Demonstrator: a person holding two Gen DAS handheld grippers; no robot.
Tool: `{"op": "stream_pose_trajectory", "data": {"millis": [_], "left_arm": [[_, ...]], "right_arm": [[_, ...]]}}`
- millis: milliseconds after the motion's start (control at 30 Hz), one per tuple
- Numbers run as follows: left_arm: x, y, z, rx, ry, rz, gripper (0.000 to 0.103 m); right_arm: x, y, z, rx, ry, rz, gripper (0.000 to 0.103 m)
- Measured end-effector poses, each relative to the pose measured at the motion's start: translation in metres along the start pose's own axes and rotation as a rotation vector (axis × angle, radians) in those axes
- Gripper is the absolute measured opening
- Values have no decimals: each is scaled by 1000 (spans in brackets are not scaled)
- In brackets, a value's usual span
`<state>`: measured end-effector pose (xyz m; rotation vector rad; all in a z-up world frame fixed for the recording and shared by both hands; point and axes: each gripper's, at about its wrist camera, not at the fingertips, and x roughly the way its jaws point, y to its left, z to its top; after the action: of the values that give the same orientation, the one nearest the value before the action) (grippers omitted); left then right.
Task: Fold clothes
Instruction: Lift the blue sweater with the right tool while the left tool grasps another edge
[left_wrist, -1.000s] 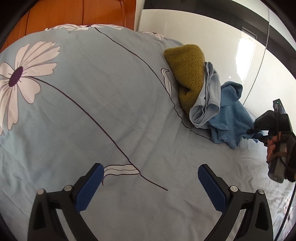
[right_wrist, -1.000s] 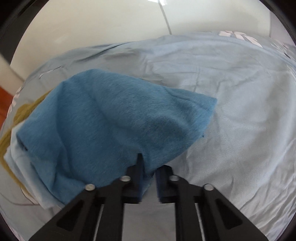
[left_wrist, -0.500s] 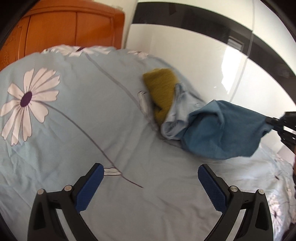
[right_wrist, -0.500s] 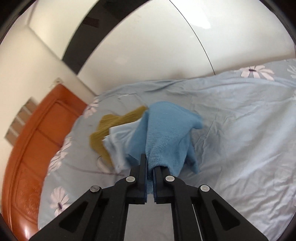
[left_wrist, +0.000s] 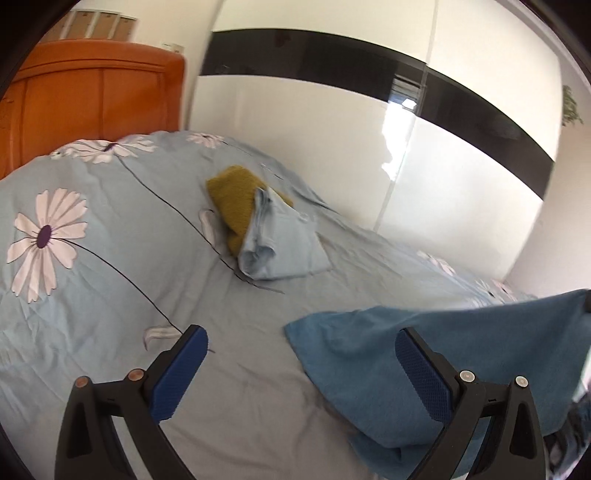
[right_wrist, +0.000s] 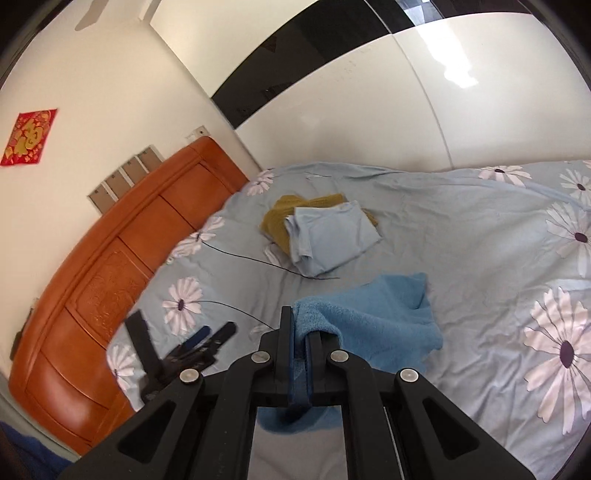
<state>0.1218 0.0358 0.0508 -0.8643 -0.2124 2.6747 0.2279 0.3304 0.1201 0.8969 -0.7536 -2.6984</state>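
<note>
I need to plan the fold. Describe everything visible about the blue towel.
The blue towel is a mid-blue, fuzzy terry cloth, crumpled and unfolded. The right gripper is shut on one edge, lifting it; the rest drapes down onto the floral bedsheet. It lies apart from the folded pile, near the open left gripper.

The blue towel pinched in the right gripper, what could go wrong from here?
The right gripper pinches only a thin edge of the blue towel, so it may slip out. The left gripper is open and holds nothing, so the towel hangs bunched and could land crumpled. Dragged wide, it might disturb the light blue garment folded on the mustard knit.
</note>
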Motion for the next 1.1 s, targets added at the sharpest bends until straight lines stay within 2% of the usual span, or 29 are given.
{"op": "stream_pose_trajectory", "data": {"millis": [200, 367, 433, 533, 667, 767, 867, 967, 1033, 1067, 1100], "left_arm": [[-6, -25, -30, 85, 103, -86, 103], [15, -82, -77, 289, 290, -195, 103], [23, -112, -94, 386, 323, -241, 103], [36, -144, -113, 476, 341, -275, 103], [51, -165, -130, 479, 397, -328, 103], [55, -167, -137, 452, 397, -346, 96], [62, -163, -143, 403, 416, -369, 81], [69, -160, -148, 378, 436, -367, 59], [72, -159, -151, 373, 444, -359, 35], [73, -158, -152, 363, 451, -360, 29], [74, -156, -153, 353, 456, -361, 17]], "right_arm": [[50, -73, -10, 169, 86, -81, 4], [79, -113, -7, 315, 86, -63, 5], [83, -116, -5, 325, 87, -54, 5], [82, -117, -2, 307, 99, -54, 5], [75, -116, -1, 272, 114, -62, 5], [72, -117, -2, 253, 126, -80, 5], [70, -120, -3, 247, 139, -97, 6], [70, -123, -4, 253, 147, -108, 6], [71, -123, -4, 258, 153, -111, 6], [71, -123, -4, 260, 157, -113, 7], [72, -123, -4, 262, 161, -115, 7]]}}
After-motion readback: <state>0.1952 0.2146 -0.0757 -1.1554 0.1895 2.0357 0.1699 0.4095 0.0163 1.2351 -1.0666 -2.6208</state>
